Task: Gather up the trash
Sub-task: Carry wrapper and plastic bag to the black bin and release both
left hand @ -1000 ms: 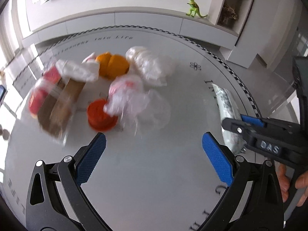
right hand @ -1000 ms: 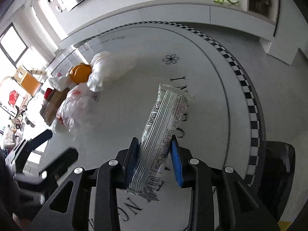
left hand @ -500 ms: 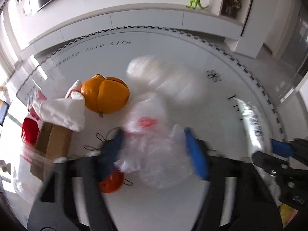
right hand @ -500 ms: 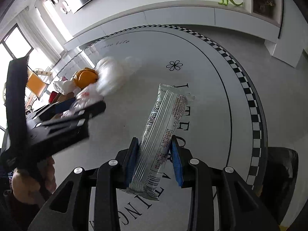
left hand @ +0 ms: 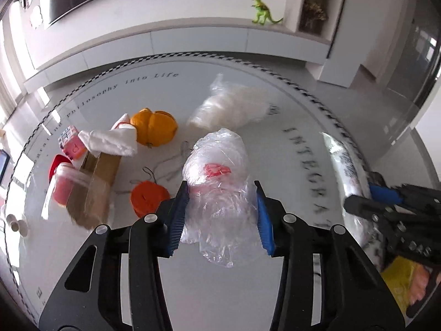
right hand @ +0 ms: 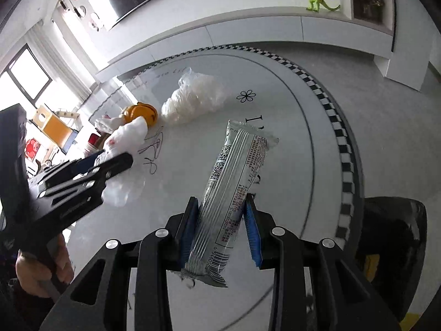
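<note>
My left gripper is closed around a crumpled clear plastic bag with a red print, its blue pads pressing both sides. My right gripper is shut on a long silver snack wrapper and holds it above the white round table. The wrapper and right gripper also show at the right of the left wrist view. The left gripper and its bag show at the left of the right wrist view. A white plastic bag lies further back.
On the table's left lie an orange pumpkin, a white tissue, a brown cardboard box, a red-filled tub, an orange disc and a small cube. A black bin stands by the table's right edge.
My left gripper moved forward to the clear plastic bag and closed on it. My right gripper kept hold of the silver wrapper and barely moved.
</note>
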Motion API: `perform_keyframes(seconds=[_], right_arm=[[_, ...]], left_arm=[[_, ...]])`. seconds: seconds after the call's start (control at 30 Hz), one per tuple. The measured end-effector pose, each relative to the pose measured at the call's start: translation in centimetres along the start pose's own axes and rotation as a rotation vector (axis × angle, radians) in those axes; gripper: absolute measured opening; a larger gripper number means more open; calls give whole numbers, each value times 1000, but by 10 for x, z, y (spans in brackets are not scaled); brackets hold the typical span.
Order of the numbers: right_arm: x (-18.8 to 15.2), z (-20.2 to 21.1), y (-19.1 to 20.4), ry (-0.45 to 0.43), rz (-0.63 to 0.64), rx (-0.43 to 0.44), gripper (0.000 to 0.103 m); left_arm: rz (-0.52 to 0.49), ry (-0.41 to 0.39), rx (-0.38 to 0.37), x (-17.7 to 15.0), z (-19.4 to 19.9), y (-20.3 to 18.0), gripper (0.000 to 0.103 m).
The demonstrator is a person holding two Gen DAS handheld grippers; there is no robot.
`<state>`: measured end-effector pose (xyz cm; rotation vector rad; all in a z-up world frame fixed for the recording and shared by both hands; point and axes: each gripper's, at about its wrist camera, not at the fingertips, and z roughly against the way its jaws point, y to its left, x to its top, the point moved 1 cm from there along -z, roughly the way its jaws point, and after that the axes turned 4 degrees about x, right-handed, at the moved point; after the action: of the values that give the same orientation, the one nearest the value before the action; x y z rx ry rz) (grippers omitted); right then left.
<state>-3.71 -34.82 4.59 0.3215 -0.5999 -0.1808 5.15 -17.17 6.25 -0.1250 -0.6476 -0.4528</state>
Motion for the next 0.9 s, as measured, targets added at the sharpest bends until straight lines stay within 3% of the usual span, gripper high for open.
perform_keyframes(seconds=[0.2,0.37,0.7,0.9], right_arm=[[-18,42,-16,-51,-37,-20,35],[-35,79,-41,-97,-84,-50,36],[-80,149,-120,-166,-208,-142,36],[-104,168,-169,-174,-295,-213,36]], left_arm=[[-39,-19,-56,-27,34,-41,44],[-104,-19,-127,-42,50,-96,44],[-282,22,-281,-69,55,-219,44],[-396,78,-362,-90,44,-285,44]])
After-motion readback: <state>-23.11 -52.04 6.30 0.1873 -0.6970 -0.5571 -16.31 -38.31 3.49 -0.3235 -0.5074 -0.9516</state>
